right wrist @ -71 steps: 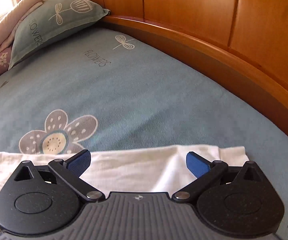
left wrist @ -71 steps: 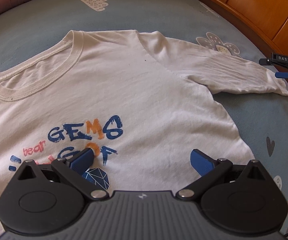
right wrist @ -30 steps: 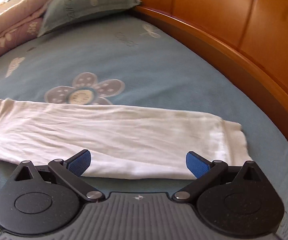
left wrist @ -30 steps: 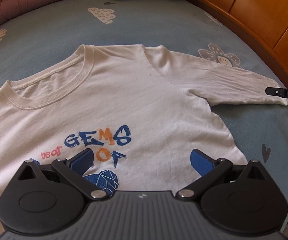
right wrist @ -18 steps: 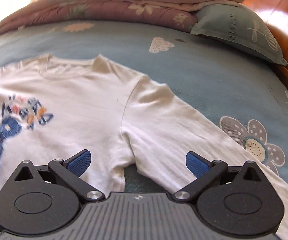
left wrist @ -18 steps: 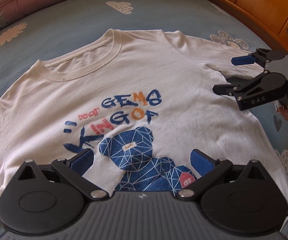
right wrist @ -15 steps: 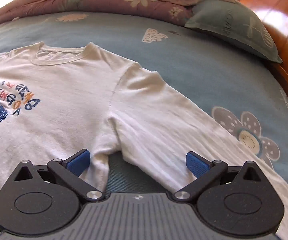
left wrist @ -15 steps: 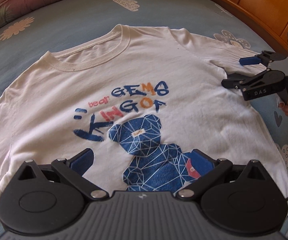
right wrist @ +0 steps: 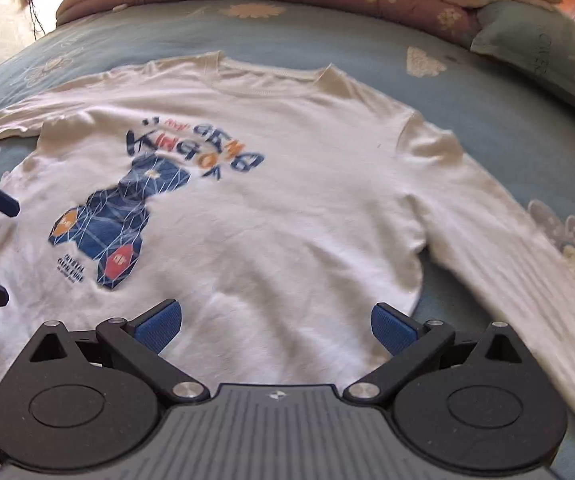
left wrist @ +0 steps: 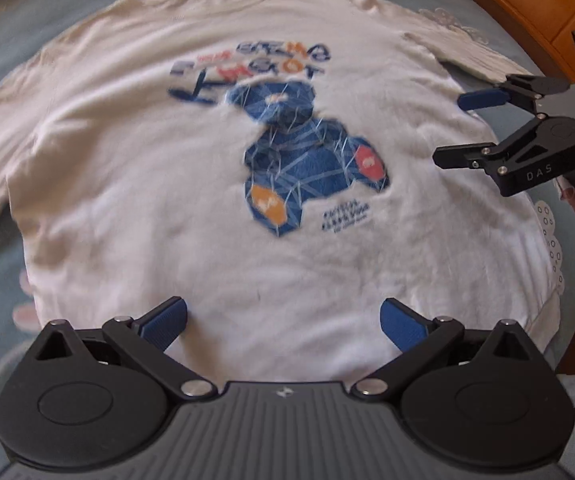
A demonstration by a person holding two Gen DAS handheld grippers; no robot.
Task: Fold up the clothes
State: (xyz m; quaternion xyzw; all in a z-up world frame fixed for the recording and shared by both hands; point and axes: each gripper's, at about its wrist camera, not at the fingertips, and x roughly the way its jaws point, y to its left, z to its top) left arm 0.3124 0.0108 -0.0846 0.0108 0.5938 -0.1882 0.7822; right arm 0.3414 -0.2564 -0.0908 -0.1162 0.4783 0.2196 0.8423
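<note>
Shirt (left wrist: 215, 208) flat on the bed (right wrist: 467, 128), print side up, sleeves out to both sides. Left gripper (left wrist: 283, 320) over the hem — fingers spread, nothing between them. Right gripper (right wrist: 275, 322) over the lower right side near the armpit — also spread wide, empty. Both views motion-blurred.

Motion blur smears the print (left wrist: 287, 128) on the white shirt (left wrist: 167, 200), so its small lettering (under the bear) cannot be read. The shirt's long sleeve (right wrist: 527, 300) runs off the right-wrist picture's edge, cuff unseen.
</note>
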